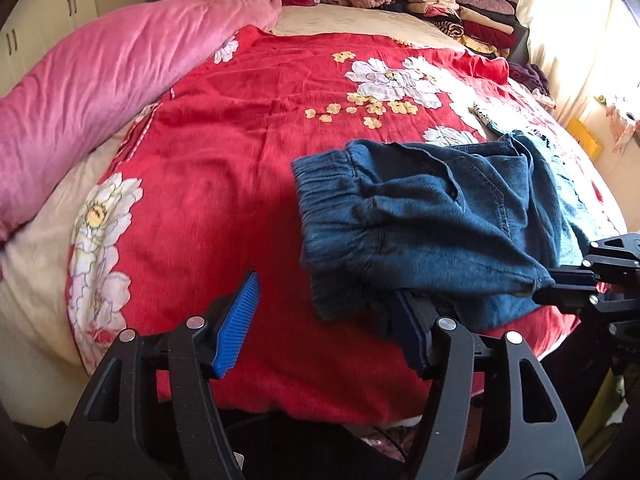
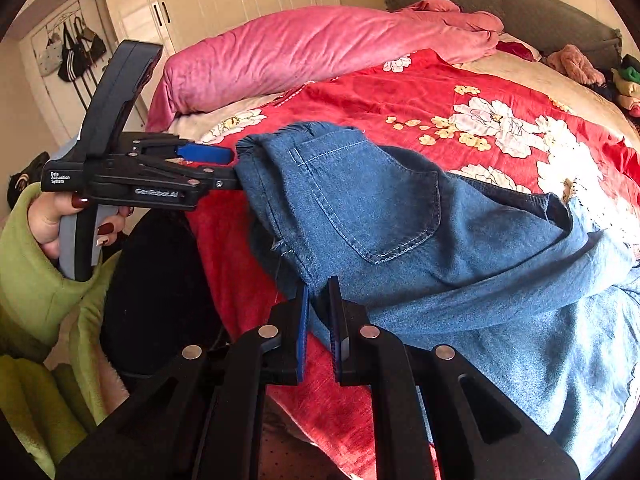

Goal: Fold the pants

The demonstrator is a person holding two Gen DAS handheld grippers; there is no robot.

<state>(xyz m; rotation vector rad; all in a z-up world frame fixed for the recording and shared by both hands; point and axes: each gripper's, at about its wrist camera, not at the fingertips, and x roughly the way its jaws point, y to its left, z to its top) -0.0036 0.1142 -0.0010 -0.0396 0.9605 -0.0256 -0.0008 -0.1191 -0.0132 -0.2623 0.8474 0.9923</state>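
Denim trousers in mid-blue, with an elastic waistband and stitched back pocket [image 2: 360, 216], lie partly bunched on the near right part of the red floral bedspread [image 1: 248, 152], waistband toward the centre of the frame in the left wrist view. The right gripper [image 2: 318, 320] has its fingers clenched on a fold of the denim at the lower centre of its own view. The left gripper [image 1: 324, 320] has its fingers released — one blue ribbed pad stands clear over the bedspread, the other sits under the waistband edge, pressing nothing.

Judging by this, the fold is mid-way: the waist end looks just laid down while the right side keeps hold. Next the right fingers would need to let go and the cloth be smoothed flat — loose legs at the right edge may still need gathering.

A rolled pink quilt [image 1: 100, 80] lies along the upper left, and stacked folded clothes [image 1: 460, 12] at the upper right.
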